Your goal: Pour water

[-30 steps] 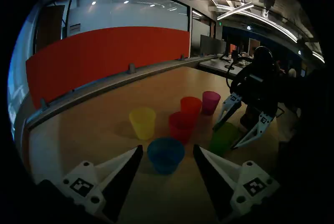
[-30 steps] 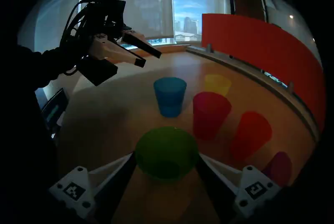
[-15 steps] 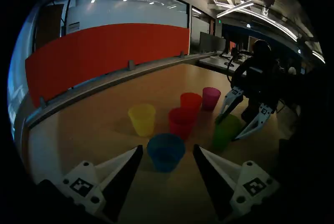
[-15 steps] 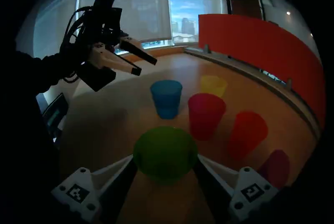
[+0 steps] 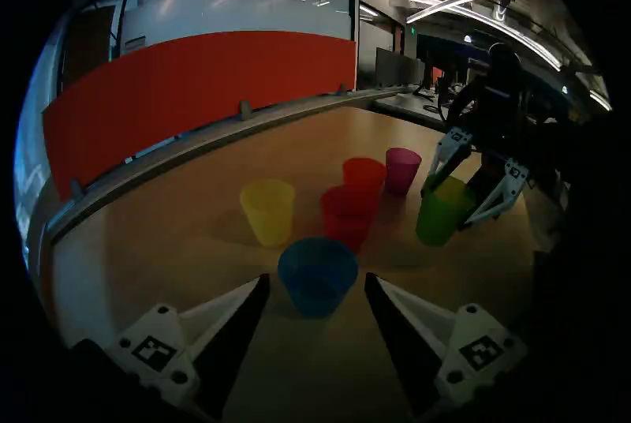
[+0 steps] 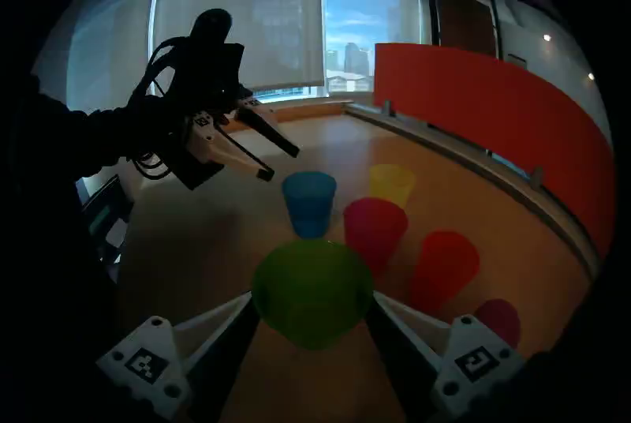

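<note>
Cups stand in a loose cluster on the table (image 5: 173,249). In the left gripper view a yellow cup (image 5: 268,211) sits at ten o'clock of the blue cup (image 5: 318,275). A red cup (image 5: 347,216), an orange-red cup (image 5: 364,174) and a magenta cup (image 5: 402,169) run off toward one o'clock, and the green cup (image 5: 440,210) is at three o'clock of them. The left gripper (image 5: 316,281) has its fingers spread wide either side of the blue cup without touching it, probably lining up to take or steady it as the receiver. The right gripper (image 6: 312,298) presses both fingers on the green cup's sides, seemingly raised off the table, ready to tip. Whether any cup holds water is too dim to tell. The green cup's base is hidden in the right gripper view, and the person's arm (image 6: 87,135) is a dark silhouette.
</note>
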A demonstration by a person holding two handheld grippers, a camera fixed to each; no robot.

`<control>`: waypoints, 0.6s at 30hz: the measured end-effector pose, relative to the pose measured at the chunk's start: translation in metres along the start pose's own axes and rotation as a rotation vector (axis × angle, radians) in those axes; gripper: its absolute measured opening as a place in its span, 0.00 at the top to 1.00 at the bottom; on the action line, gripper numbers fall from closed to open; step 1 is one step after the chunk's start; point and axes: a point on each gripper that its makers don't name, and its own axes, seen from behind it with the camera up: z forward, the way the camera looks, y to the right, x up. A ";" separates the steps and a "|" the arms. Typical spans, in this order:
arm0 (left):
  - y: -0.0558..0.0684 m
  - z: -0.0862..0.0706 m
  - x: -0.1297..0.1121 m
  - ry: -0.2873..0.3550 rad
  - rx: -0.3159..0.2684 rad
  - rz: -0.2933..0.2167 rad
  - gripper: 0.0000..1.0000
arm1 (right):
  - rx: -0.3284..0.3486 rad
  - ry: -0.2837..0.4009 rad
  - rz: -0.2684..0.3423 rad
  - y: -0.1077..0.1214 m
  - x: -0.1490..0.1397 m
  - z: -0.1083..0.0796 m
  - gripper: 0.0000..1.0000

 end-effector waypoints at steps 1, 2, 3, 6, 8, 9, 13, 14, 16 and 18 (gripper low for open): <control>0.000 0.001 -0.002 -0.007 0.000 0.002 0.11 | -0.001 0.003 0.000 0.000 0.001 -0.002 0.10; -0.001 0.002 -0.004 -0.012 0.000 0.004 0.11 | -0.002 0.006 0.000 0.001 0.003 -0.003 0.10; 0.000 0.003 -0.007 -0.018 -0.001 0.006 0.11 | -0.003 0.008 0.001 0.001 0.004 -0.005 0.10; 0.000 0.007 -0.012 -0.032 -0.004 0.010 0.11 | -0.007 0.014 0.004 0.003 0.008 -0.009 0.10; 0.000 0.010 -0.015 -0.036 -0.006 0.010 0.11 | -0.009 0.017 0.005 0.005 0.010 -0.012 0.10; 0.000 0.011 -0.016 -0.039 -0.007 0.009 0.11 | -0.011 0.019 0.004 0.006 0.012 -0.013 0.10; 0.001 0.016 -0.022 -0.054 -0.015 0.006 0.11 | -0.019 0.026 0.000 0.010 0.018 -0.018 0.10; 0.002 0.017 -0.023 -0.059 -0.018 0.006 0.11 | -0.021 0.028 -0.002 0.010 0.019 -0.019 0.10; 0.002 0.021 -0.027 -0.073 -0.021 0.010 0.11 | -0.025 0.031 -0.006 0.012 0.022 -0.021 0.10; 0.002 0.025 -0.030 -0.086 -0.023 0.014 0.11 | -0.028 0.032 -0.010 0.013 0.023 -0.022 0.10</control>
